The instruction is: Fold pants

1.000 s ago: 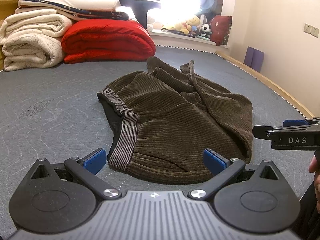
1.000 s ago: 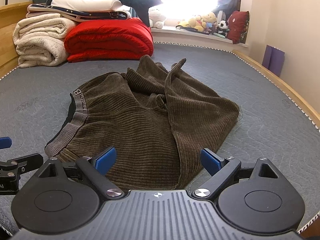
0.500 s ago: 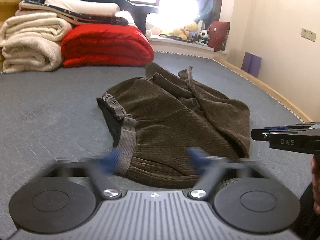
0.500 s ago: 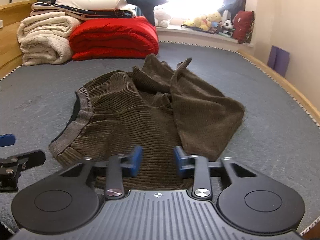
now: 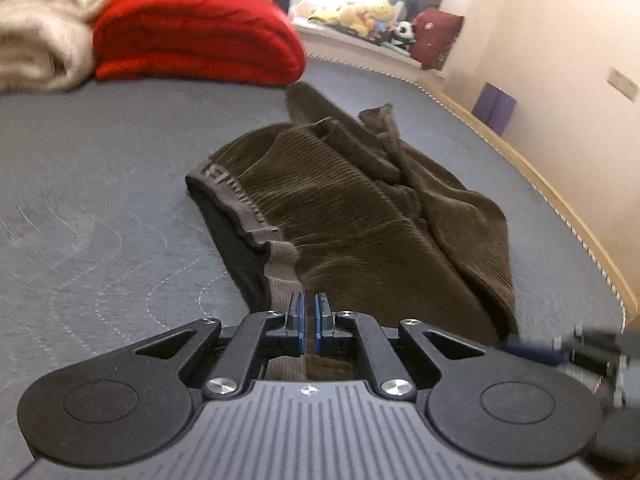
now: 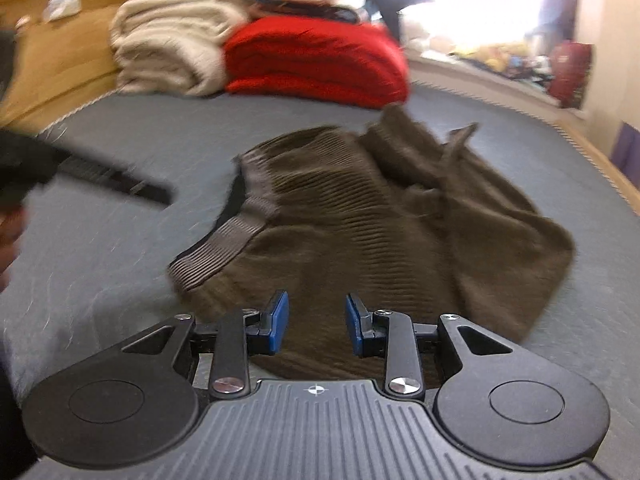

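Observation:
Brown corduroy pants (image 5: 360, 216) lie crumpled on the grey mattress (image 5: 100, 200), the grey elastic waistband (image 5: 240, 200) toward the left. My left gripper (image 5: 309, 312) is shut, pads almost touching, right over the near end of the waistband; I cannot tell whether fabric is pinched. The right gripper (image 6: 316, 320) stands partly open above the near hem of the pants (image 6: 380, 232), with nothing between its blue pads (image 6: 280, 316). Each gripper shows as a dark blur in the other's view: the right gripper (image 5: 560, 348) at the right, the left gripper (image 6: 164, 196) at the left.
A folded red blanket (image 5: 196, 36) and cream blankets (image 5: 36, 40) are stacked at the far end of the mattress. Plush toys (image 5: 360, 20) line the window sill. A wooden bed edge (image 5: 560, 200) runs along the right, and a wooden headboard (image 6: 52, 60) stands at the left.
The left jaws went from wide open to shut and the gripper moved forward onto the waistband. The right jaws narrowed to a partial gap and that gripper moved closer to the pants.

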Demonstrator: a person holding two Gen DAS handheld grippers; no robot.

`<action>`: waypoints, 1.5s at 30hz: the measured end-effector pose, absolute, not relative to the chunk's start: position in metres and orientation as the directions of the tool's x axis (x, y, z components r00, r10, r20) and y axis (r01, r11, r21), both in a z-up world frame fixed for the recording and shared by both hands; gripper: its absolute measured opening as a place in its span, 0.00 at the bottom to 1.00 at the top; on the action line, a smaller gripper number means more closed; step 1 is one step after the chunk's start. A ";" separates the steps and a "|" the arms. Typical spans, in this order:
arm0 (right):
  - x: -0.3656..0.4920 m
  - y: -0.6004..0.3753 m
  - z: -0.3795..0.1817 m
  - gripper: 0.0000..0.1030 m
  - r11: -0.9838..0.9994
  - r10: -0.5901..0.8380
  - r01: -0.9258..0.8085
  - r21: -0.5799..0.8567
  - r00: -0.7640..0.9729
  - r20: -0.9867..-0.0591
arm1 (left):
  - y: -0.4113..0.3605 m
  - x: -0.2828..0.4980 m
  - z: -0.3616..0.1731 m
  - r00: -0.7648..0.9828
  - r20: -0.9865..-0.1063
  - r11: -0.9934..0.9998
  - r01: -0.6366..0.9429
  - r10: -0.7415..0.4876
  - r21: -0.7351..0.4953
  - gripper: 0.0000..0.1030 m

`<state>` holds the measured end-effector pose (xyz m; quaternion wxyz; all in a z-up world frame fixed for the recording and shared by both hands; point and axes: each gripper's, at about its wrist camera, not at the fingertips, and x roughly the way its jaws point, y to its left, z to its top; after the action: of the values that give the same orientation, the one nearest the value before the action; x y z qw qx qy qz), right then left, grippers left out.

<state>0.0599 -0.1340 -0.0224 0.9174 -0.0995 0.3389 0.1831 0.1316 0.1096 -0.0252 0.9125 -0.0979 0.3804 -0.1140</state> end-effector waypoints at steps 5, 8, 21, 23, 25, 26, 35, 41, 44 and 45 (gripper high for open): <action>0.071 -0.098 -0.046 0.37 0.863 0.302 -0.499 -0.078 0.634 -0.712 | 0.143 0.172 -0.071 0.618 -0.716 0.897 -0.040 -0.324 -0.441 0.10; 0.077 -0.082 -0.062 0.48 0.833 0.310 -0.547 -0.089 0.593 -0.743 | 0.144 0.188 -0.082 0.604 -0.709 0.866 -0.060 -0.364 -0.496 0.39; 0.084 -0.057 -0.102 0.20 0.757 0.260 -0.621 -0.203 0.571 -0.779 | 0.112 0.219 -0.118 0.563 -0.761 0.915 -0.018 -0.323 -0.402 0.30; 0.078 -0.059 -0.100 0.06 0.733 0.288 -0.646 -0.213 0.578 -0.763 | 0.118 0.214 -0.109 0.564 -0.753 0.907 -0.016 -0.338 -0.420 0.22; 0.073 -0.062 -0.093 0.05 0.725 0.318 -0.658 -0.203 0.580 -0.750 | 0.124 0.204 -0.091 0.582 -0.742 0.909 -0.010 -0.333 -0.416 0.19; 0.069 -0.063 -0.086 0.04 0.717 0.336 -0.667 -0.205 0.587 -0.736 | 0.127 0.197 -0.079 0.591 -0.738 0.915 -0.001 -0.325 -0.404 0.19; 0.008 -0.018 -0.008 0.03 0.596 0.497 -0.770 -0.226 0.576 -0.649 | 0.215 0.124 -0.009 0.660 -0.714 0.940 -0.036 -0.234 -0.341 0.17; -0.042 0.059 -0.001 0.02 0.467 0.586 -0.868 -0.168 0.446 -0.676 | 0.291 0.057 -0.016 0.659 -0.740 0.926 -0.182 -0.135 -0.332 0.16; -0.055 0.086 -0.015 0.03 0.435 0.589 -0.892 -0.126 0.388 -0.709 | 0.308 0.040 -0.016 0.652 -0.750 0.927 -0.206 -0.108 -0.313 0.15; -0.060 0.095 -0.018 0.03 0.441 0.570 -0.888 -0.132 0.391 -0.723 | 0.309 0.039 -0.015 0.650 -0.754 0.932 -0.208 -0.094 -0.297 0.15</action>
<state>-0.0600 0.0950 -0.0180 0.7922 -0.2603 0.3049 0.4601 0.0389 0.3086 -0.0147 0.8900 -0.1816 0.4169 0.0320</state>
